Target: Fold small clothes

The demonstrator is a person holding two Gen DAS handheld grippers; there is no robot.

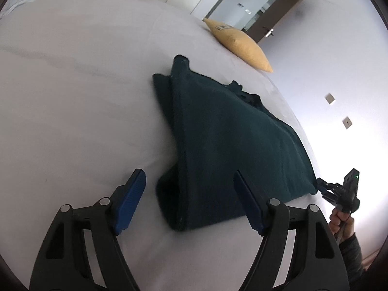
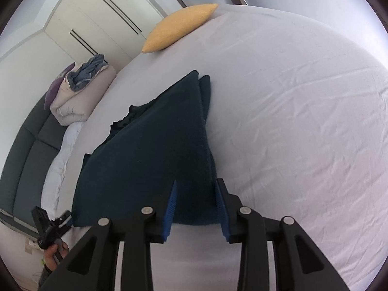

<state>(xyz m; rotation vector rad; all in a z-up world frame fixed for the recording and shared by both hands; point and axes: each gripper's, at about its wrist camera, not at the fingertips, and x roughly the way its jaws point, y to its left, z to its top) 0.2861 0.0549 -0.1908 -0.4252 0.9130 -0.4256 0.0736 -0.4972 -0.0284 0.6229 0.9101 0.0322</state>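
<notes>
A dark teal garment (image 1: 230,145) lies folded on the white bed sheet (image 1: 72,97); it also shows in the right wrist view (image 2: 157,150). My left gripper (image 1: 189,181) is open, its blue pads either side of the garment's near corner, which lies between them ungripped. My right gripper (image 2: 195,189) has its pads closed partway on the garment's near corner, with cloth filling the gap between them. In the left wrist view the right gripper (image 1: 322,186) shows at the garment's far right corner. The left gripper shows in the right wrist view (image 2: 65,218) at the lower left corner.
A yellow cushion (image 1: 240,43) lies at the bed's far edge, also in the right wrist view (image 2: 179,26). A rolled duvet with blue cloth on it (image 2: 82,92) sits by a dark headboard (image 2: 29,155). White pillows (image 2: 63,150) lie beside the garment.
</notes>
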